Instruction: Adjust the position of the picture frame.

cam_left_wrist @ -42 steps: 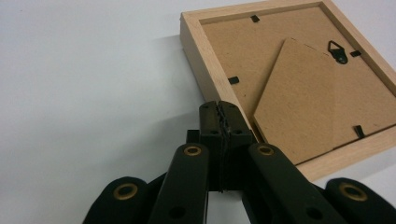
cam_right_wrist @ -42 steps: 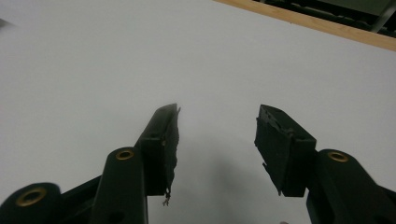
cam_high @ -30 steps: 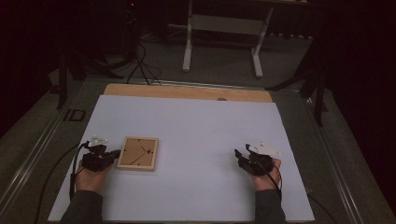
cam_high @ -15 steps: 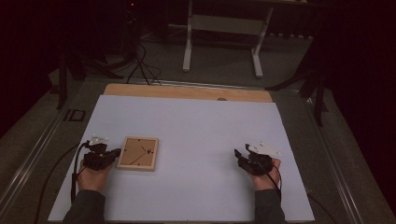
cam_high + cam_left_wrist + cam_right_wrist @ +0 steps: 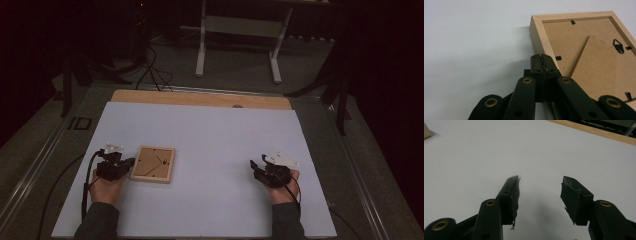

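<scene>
- we see a white sheet [image 5: 210, 140] covering the wooden table [image 5: 200, 98]
- beyond the table's far edge, a white metal stand [image 5: 240, 30] and black cables [image 5: 150, 70] on the floor

Inventory of the work surface: one picture frame, two grippers, two hands.

One wooden picture frame [image 5: 153, 164] lies back-side up on one white surface [image 5: 210, 135]; its backing carries one metal hanger [image 5: 618, 46] and one fold-out stand [image 5: 596, 67]. Two grippers are present, a left gripper [image 5: 131, 162] and a right gripper [image 5: 253, 165], each held in one hand.
</scene>
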Tool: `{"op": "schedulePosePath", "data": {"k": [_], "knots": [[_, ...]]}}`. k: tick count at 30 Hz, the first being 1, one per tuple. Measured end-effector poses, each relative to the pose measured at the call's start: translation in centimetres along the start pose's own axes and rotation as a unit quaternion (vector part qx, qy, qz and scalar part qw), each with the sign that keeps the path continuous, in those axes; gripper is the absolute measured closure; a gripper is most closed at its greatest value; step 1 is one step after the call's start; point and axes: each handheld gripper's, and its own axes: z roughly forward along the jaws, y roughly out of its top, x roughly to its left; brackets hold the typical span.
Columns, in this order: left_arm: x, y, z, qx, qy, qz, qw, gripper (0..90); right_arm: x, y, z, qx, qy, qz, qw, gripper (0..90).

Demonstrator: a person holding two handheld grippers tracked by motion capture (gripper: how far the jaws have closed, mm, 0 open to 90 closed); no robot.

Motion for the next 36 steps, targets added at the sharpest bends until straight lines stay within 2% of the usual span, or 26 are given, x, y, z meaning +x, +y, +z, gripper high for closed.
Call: {"op": "schedulePosePath", "data": {"k": [9,12,17,24,36], "knots": [[-0.9,-0.1,0.2,0.002,-0.013,0.006,0.9999,89.0,0.0,0.0,0.0,0.001,0.002,0.001,1.0000,47.9],[-1.8,0.0,0.4,0.001,-0.006,0.022,0.9998,88.9,0.0,0.0,0.0,0.001,0.002,0.002,1.0000,47.9],[-2.6,0.1,0.7,0.001,-0.004,0.035,0.9994,87.8,-0.1,0.0,0.0,0.001,0.003,0.001,1.0000,47.9],[-3.3,0.2,0.9,-0.002,-0.001,0.045,0.9990,87.3,-0.1,0.0,0.0,0.001,0.005,0.001,1.0000,47.8],[-4.4,0.3,1.4,-0.004,-0.014,0.054,0.9984,88.3,0.3,0.0,0.2,0.003,0.013,-0.002,0.9999,47.3]]}}
